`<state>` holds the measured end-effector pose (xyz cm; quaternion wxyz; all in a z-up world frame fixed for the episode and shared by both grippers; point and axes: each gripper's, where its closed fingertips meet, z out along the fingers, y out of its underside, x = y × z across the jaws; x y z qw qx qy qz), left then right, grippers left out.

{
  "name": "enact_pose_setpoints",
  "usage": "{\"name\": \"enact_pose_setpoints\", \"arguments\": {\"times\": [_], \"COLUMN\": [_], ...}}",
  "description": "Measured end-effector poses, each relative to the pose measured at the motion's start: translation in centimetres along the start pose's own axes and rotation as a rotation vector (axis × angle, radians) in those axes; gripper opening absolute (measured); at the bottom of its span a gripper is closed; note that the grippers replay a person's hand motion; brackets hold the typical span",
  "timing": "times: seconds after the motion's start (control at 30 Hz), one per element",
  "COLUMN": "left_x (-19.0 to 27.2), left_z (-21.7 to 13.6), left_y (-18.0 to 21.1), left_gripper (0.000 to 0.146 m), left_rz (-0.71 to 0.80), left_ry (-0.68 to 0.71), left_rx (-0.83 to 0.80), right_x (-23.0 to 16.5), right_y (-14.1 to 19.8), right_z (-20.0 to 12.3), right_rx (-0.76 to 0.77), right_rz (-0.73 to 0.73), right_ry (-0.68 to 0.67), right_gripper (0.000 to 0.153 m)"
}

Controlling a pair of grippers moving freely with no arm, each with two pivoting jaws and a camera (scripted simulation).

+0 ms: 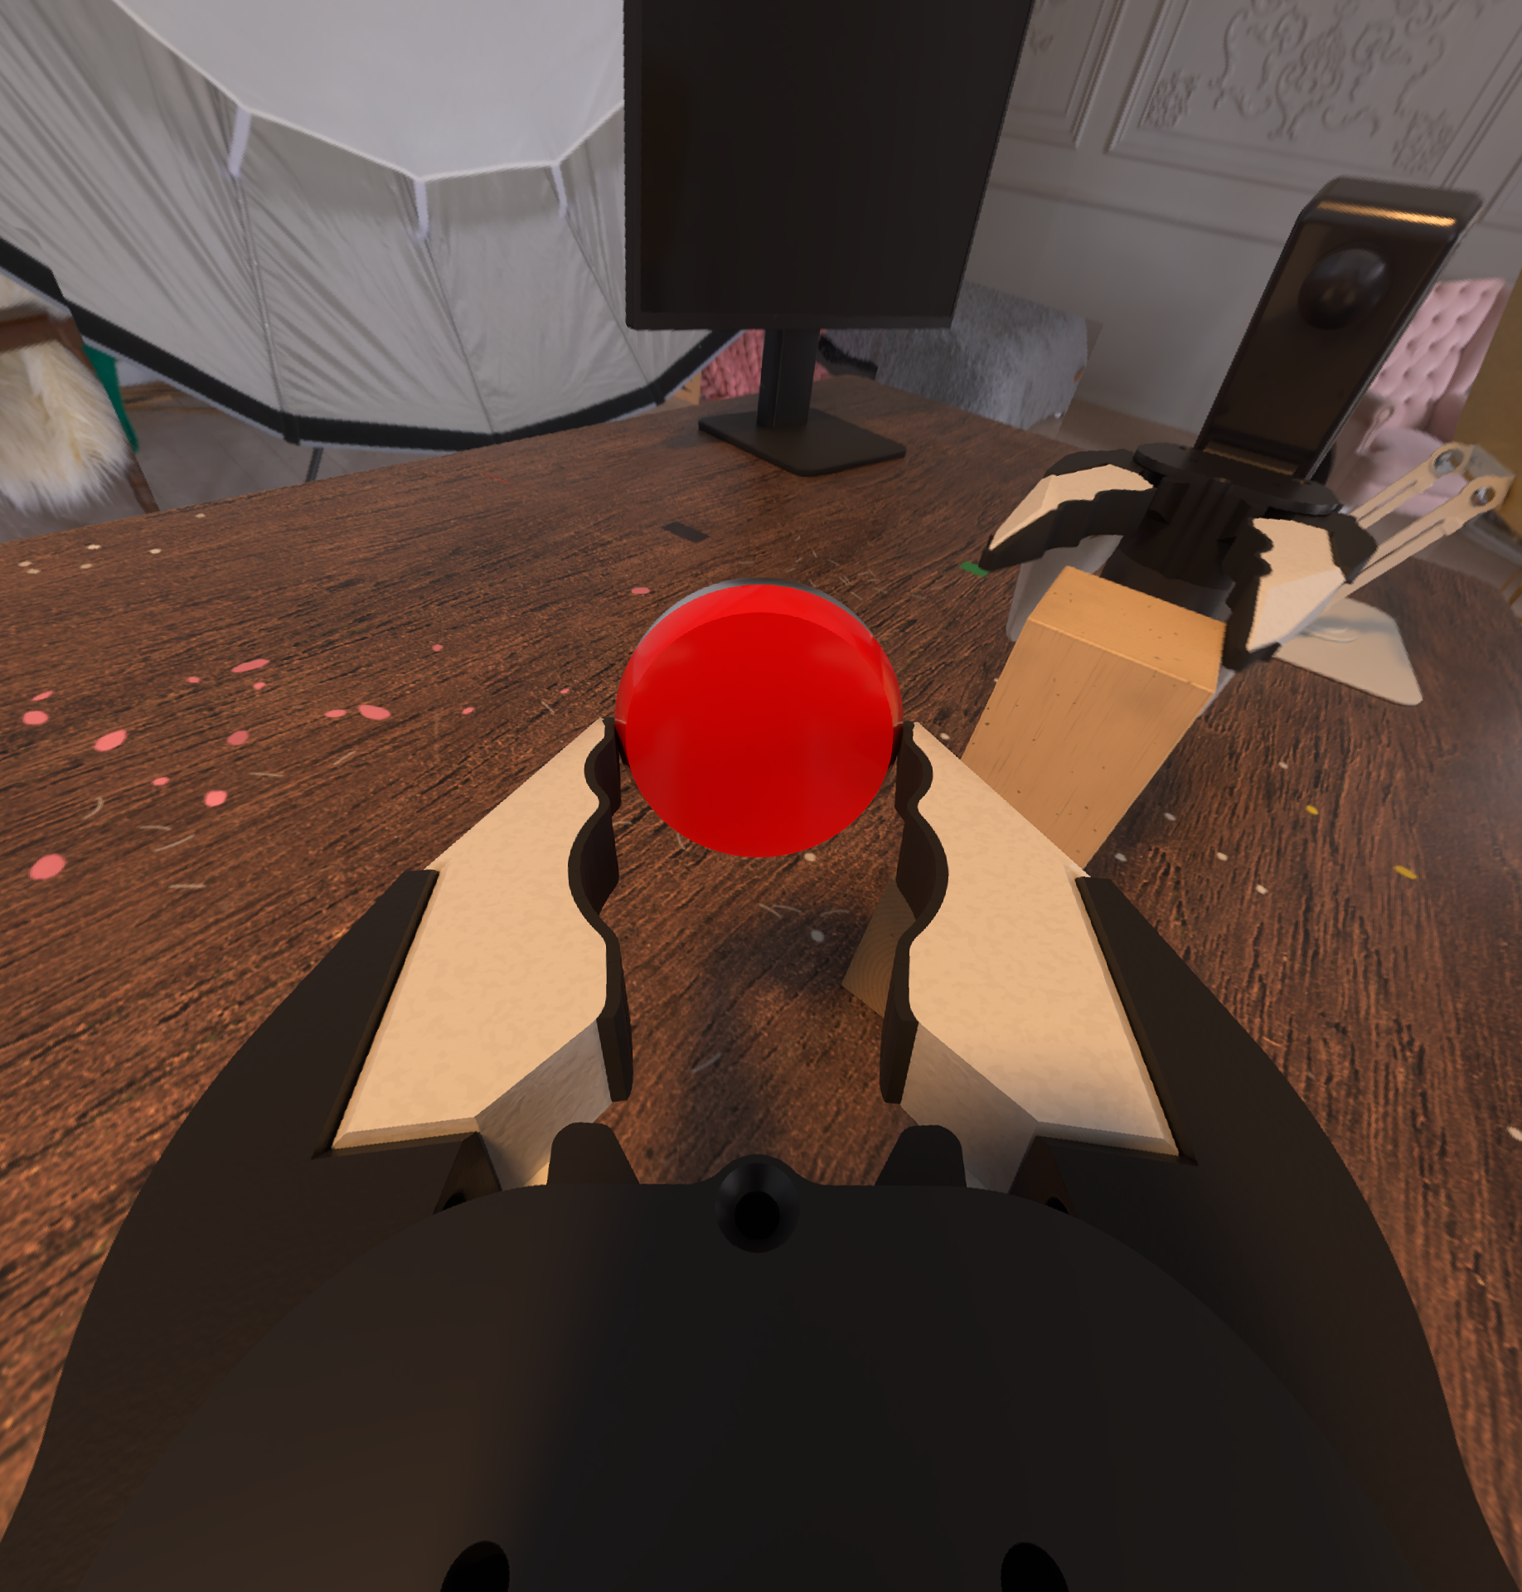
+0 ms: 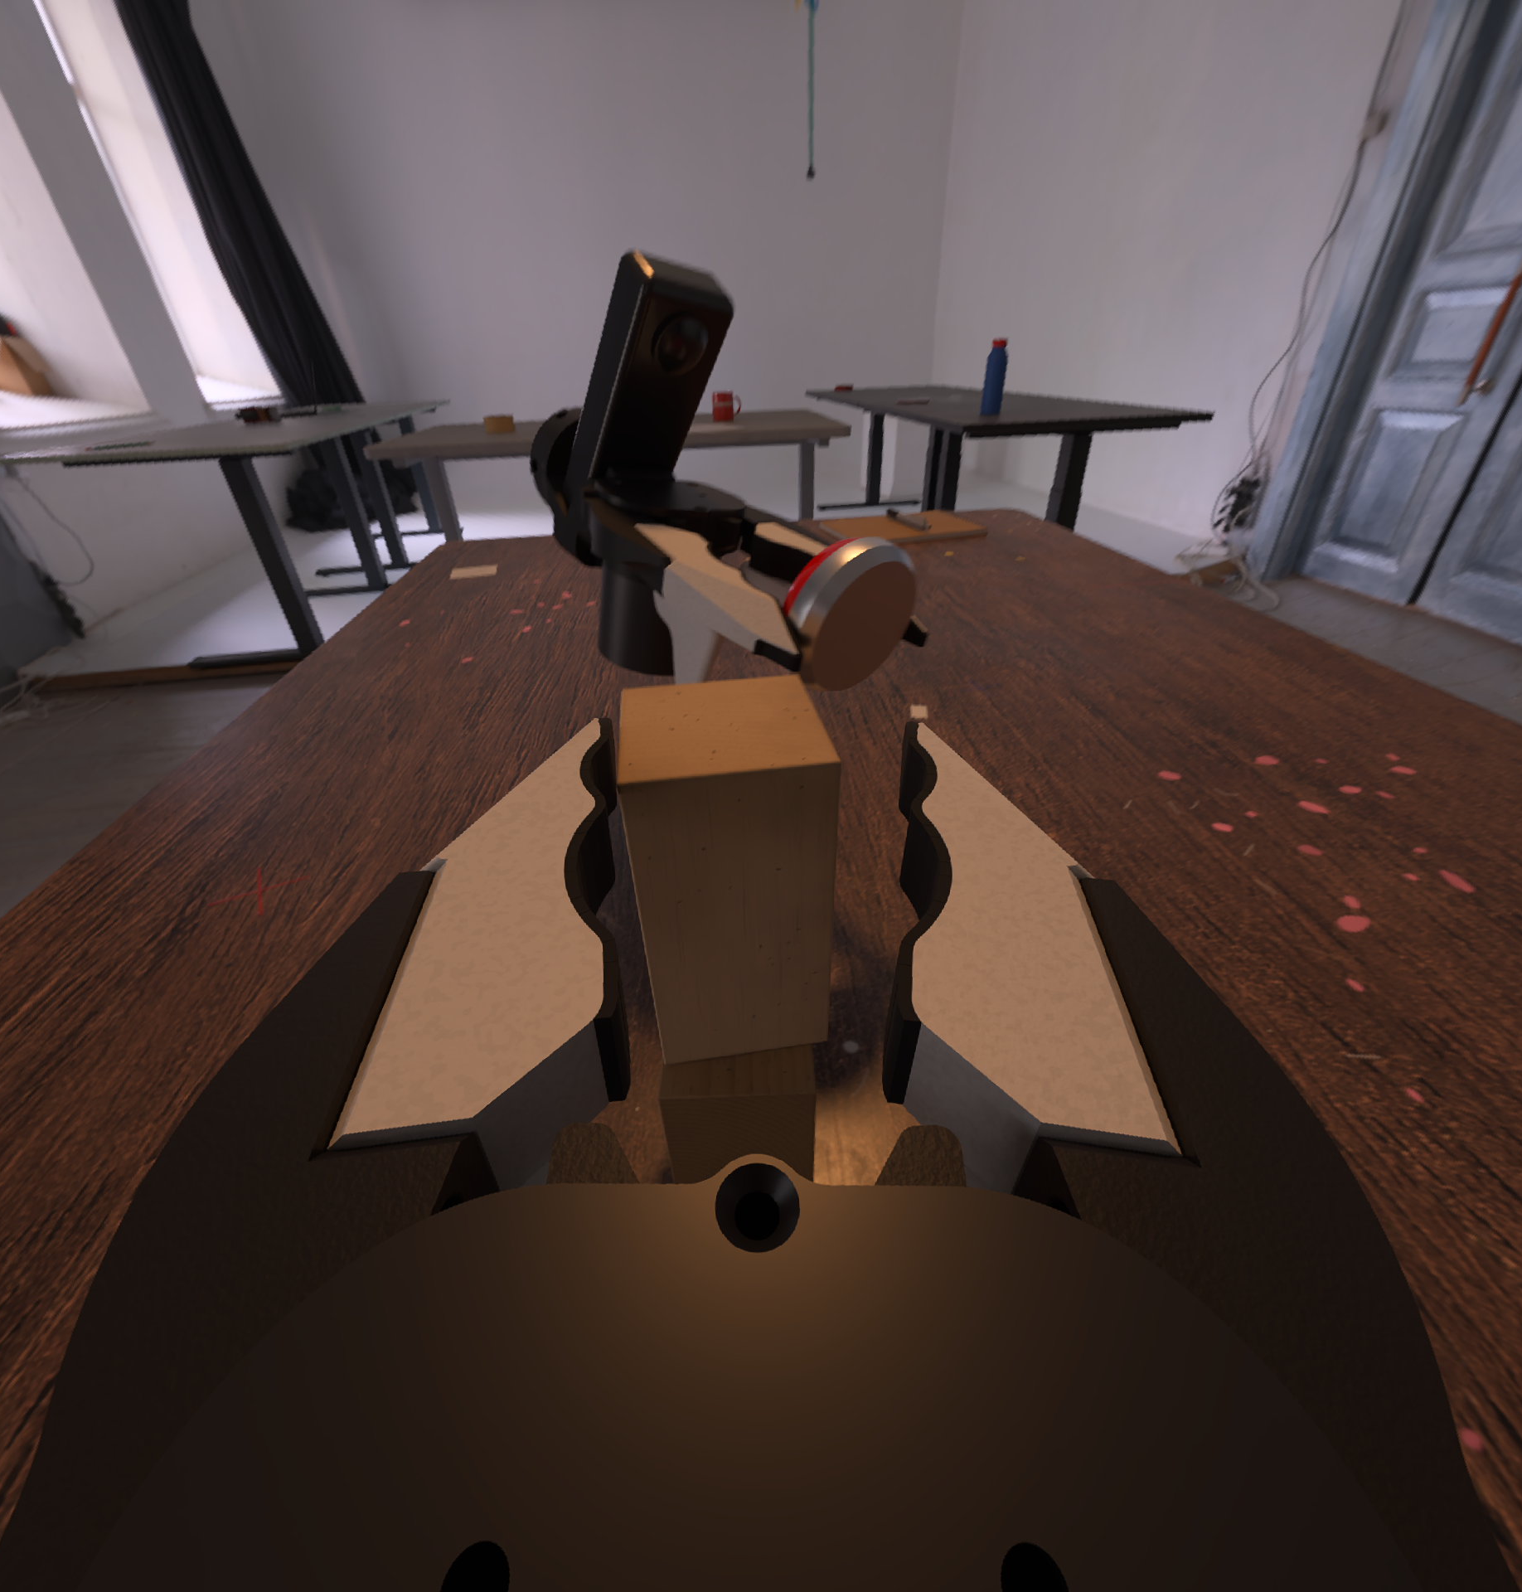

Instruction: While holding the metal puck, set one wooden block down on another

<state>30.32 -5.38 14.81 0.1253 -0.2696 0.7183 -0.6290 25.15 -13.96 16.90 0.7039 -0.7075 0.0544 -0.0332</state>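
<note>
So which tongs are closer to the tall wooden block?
Right. The right tongs sit open around the tall wooden block, one finger touching or nearly touching it. The left tongs are off to its side, shut on the metal puck.

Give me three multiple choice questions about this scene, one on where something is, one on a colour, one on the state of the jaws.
1. Where is the upper wooden block?
A. On the lower wooden block
B. Beside the monitor
C. Clamped in the left gripper

2. What colour is the face of the metal puck in the left wrist view?
A. Blue
B. Red
C. Green

3. How do the jaws of the right gripper stand?
A. Shut on the puck
B. Shut on nothing
C. Open around the upper block

Answers:
1 A, it rests tilted on the lower block in the right wrist view.
2 B, the round face is bright red.
3 C, a gap shows beside the block, while the left gripper holds the puck.
</note>
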Motion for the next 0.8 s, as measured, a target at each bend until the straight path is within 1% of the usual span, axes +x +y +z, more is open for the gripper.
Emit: {"name": "enact_pose_setpoints", "arguments": {"times": [0.07, 0.13, 0.17, 0.23, 0.33, 0.47, 0.53, 0.63, 0.7, 0.73, 0.8], "left_x": [0.1, 0.7, 1.0, 1.3, 1.1, -1.0, -1.7, -2.5, -3.0, -3.0, -2.8], "left_z": [-0.9, -2.7, -3.8, -6.1, -9.7, -14.4, -15.9, -17.4, -17.8, -17.9, -18.1], "left_y": [-0.3, -1.2, -1.6, -1.9, -0.2, 5.6, 8.4, 11.3, 11.6, 11.4, 11.2], "left_gripper": [0.065, 0.065, 0.065, 0.065, 0.065, 0.065, 0.065, 0.065, 0.065, 0.065, 0.065], "left_rz": [-0.015, 0.007, 0.029, 0.052, 0.022, -0.001, -0.011, 0.007, 0.106, 0.159, 0.209], "left_ry": [0.0, -0.018, -0.039, -0.106, -0.194, -0.393, -0.444, -0.484, -0.503, -0.492, -0.442], "left_rx": [0.023, 0.078, 0.099, 0.082, -0.047, -0.355, -0.47, -0.603, -0.65, -0.661, -0.693], "right_x": [0.4, 1.0, 1.2, 1.6, 1.7, 0.8, 0.4, 0.0, -0.1, -0.1, -0.1], "right_y": [-0.6, -0.8, -0.8, -0.8, -0.8, -1.0, -1.1, -1.1, -1.0, -0.9, -0.9], "right_z": [-0.5, -0.9, -1.0, -1.1, -1.1, -0.8, -0.7, -0.6, -0.5, -0.5, -0.6], "right_rx": [0.033, 0.052, 0.056, 0.058, 0.059, 0.064, 0.06, 0.054, 0.048, 0.047, 0.048], "right_rz": [0.001, 0.014, 0.023, 0.045, 0.068, 0.07, 0.055, 0.03, 0.026, 0.028, 0.035], "right_ry": [0.016, 0.036, 0.043, 0.053, 0.061, 0.024, 0.017, 0.013, 0.009, 0.008, 0.004], "right_gripper": [0.066, 0.066, 0.066, 0.066, 0.066, 0.066, 0.066, 0.065, 0.065, 0.065, 0.065]}}
